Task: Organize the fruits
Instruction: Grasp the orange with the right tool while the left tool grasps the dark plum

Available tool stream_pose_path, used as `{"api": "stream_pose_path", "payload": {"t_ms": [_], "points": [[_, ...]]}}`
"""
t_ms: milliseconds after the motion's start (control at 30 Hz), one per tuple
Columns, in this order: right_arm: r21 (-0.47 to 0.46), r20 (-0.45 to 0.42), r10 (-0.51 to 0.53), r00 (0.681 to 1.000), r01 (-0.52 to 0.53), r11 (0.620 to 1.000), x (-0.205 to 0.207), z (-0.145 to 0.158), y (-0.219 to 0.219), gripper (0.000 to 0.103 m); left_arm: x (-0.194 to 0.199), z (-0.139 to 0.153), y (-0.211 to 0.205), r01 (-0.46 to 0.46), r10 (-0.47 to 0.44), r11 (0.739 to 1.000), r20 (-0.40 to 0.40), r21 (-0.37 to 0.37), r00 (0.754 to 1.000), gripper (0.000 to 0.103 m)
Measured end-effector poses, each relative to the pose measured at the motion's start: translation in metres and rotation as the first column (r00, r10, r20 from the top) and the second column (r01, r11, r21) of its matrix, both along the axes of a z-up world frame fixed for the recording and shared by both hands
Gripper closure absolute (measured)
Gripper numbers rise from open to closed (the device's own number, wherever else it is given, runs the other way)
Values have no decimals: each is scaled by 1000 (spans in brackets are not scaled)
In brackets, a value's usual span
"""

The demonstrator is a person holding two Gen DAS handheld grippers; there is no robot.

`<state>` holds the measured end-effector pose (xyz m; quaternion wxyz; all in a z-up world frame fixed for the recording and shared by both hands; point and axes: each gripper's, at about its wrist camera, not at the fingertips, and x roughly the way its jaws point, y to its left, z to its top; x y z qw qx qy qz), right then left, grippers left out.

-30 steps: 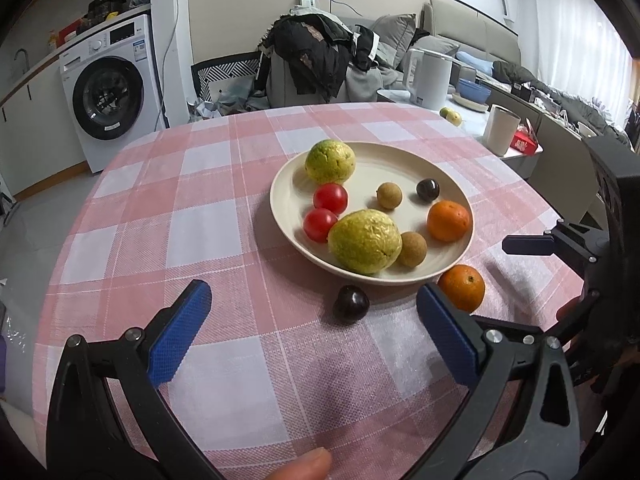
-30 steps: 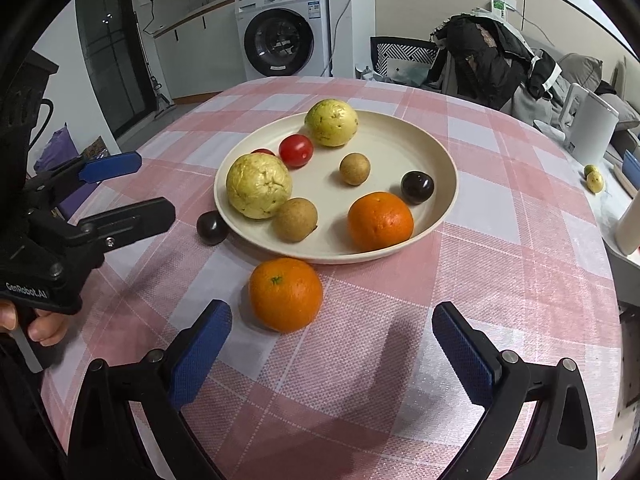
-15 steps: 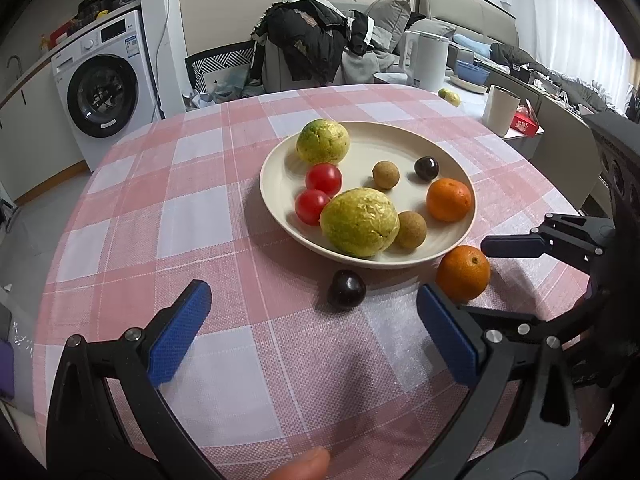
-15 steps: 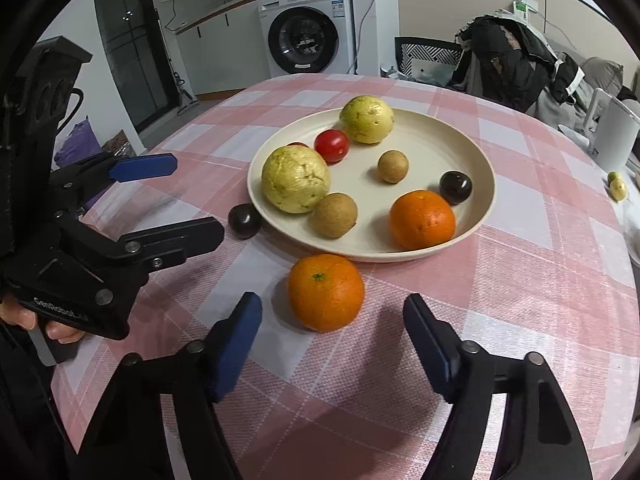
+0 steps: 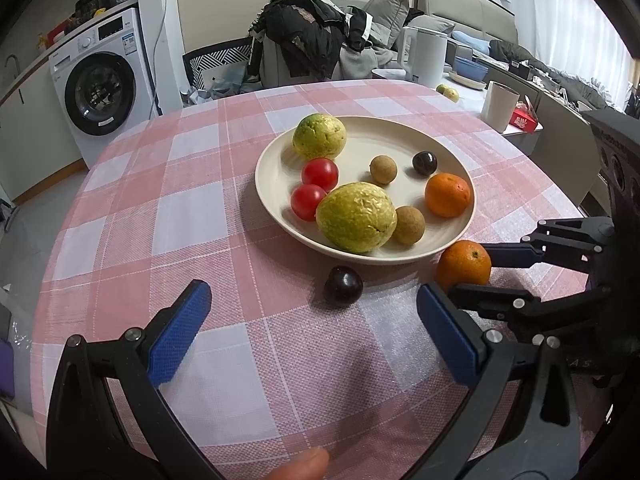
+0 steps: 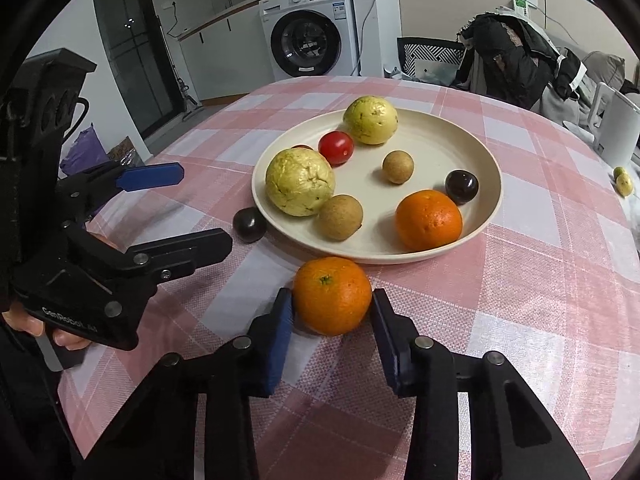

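A cream plate (image 5: pixel 400 136) (image 6: pixel 460 148) on the checked cloth holds two yellow-green guavas, red tomatoes, two brown longans, a dark plum and an orange. A second orange (image 6: pixel 332 295) (image 5: pixel 463 264) lies on the cloth just outside the plate's near rim. My right gripper (image 6: pixel 331 308) is shut on this orange, both blue pads touching its sides. A dark plum (image 5: pixel 343 286) (image 6: pixel 249 224) lies on the cloth beside the plate. My left gripper (image 5: pixel 316 328) is open and empty, a little short of that plum.
The round table's edge falls away on all sides. A white side table with a kettle (image 5: pixel 426 56), a cup (image 5: pixel 499 106) and small green fruits (image 5: pixel 448 91) stands beyond the far right. A washing machine (image 5: pixel 100 88) and a chair piled with clothes (image 5: pixel 312 44) stand behind.
My right gripper has moved forward and closed from wide open onto the orange on the cloth. My left gripper has stayed open, drifting slightly.
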<state>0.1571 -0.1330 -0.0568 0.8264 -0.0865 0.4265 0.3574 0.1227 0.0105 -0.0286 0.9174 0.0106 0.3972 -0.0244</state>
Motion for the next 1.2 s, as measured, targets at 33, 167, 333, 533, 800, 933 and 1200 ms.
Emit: {"api": "stream_pose_path", "payload": {"t_ms": [33,167,333,533,800,933,1200], "points": [[-3,6,2,1000,-2,1000,-1,1,0,64,0,-1,-1,1,-1,1000,-2,2,1000,1],[24,19,-2,1000,2,1000,-2,7,-5,64,3,-6,-1,2,-2,1000,-16,-1,1000,1],[68,60,-22,998,18,998,-4,21,-13,64,10,-14,2,4,-6,999,-46,-32,999,2],[112,47,-40,998,35,993,1,28,-24,64,21,-27,2,7,-12,999,-95,-45,995,27],[131,49,-62,997,55,990,3,34,-32,64,25,-30,-10,61,-63,998,-94,-27,994,52],[132,49,-67,997,60,989,3,35,-34,64,24,-29,-11,71,-74,997,-87,-34,993,69],[131,47,-65,997,58,990,3,34,-35,64,19,-26,-11,86,-89,995,-75,-41,993,82]]}}
